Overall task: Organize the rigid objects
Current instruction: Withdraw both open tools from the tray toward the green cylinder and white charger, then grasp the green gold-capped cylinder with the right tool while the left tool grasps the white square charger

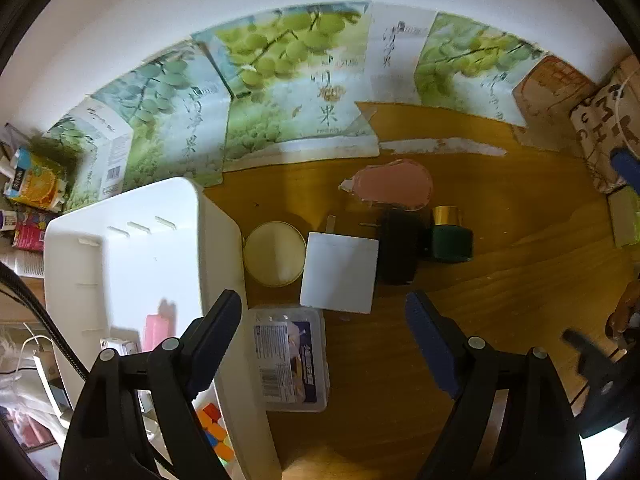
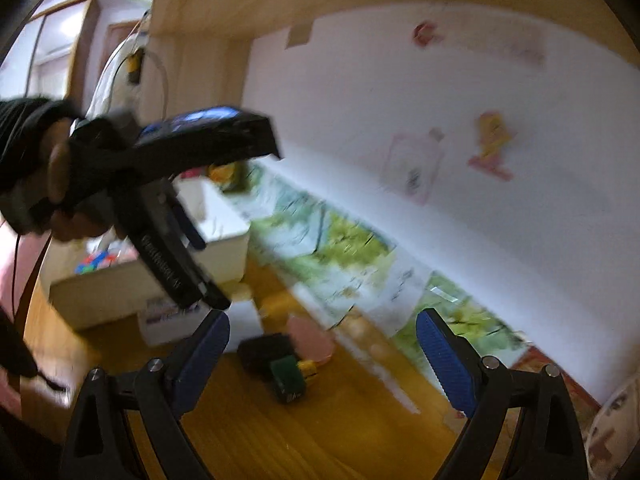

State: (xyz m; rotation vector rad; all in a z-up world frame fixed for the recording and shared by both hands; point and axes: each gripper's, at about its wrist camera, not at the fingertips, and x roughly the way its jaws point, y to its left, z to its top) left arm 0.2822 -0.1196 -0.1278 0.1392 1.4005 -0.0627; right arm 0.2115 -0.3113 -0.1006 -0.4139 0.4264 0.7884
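Observation:
My left gripper (image 1: 324, 320) is open and empty above the wooden desk, over a clear plastic case (image 1: 291, 358) with a printed label. Just ahead lie a white square charger (image 1: 339, 272), a round cream tin (image 1: 274, 253), a black adapter (image 1: 398, 251), a green bottle with a gold cap (image 1: 450, 236) and a pink pear-shaped item (image 1: 394, 185). A white bin (image 1: 132, 264) at the left holds a colourful cube (image 1: 214, 428) and a pink item. My right gripper (image 2: 322, 344) is open and empty, high above the desk; its blurred view shows the left gripper (image 2: 176, 216), the bin (image 2: 224, 240) and the black adapter (image 2: 266, 350).
Flattened grape-print cartons (image 1: 288, 92) line the back against the white wall. A patterned bag (image 1: 608, 120) stands at the far right. Juice boxes and packets (image 1: 32, 184) are piled at the far left, beyond the bin. Cables hang at the lower left.

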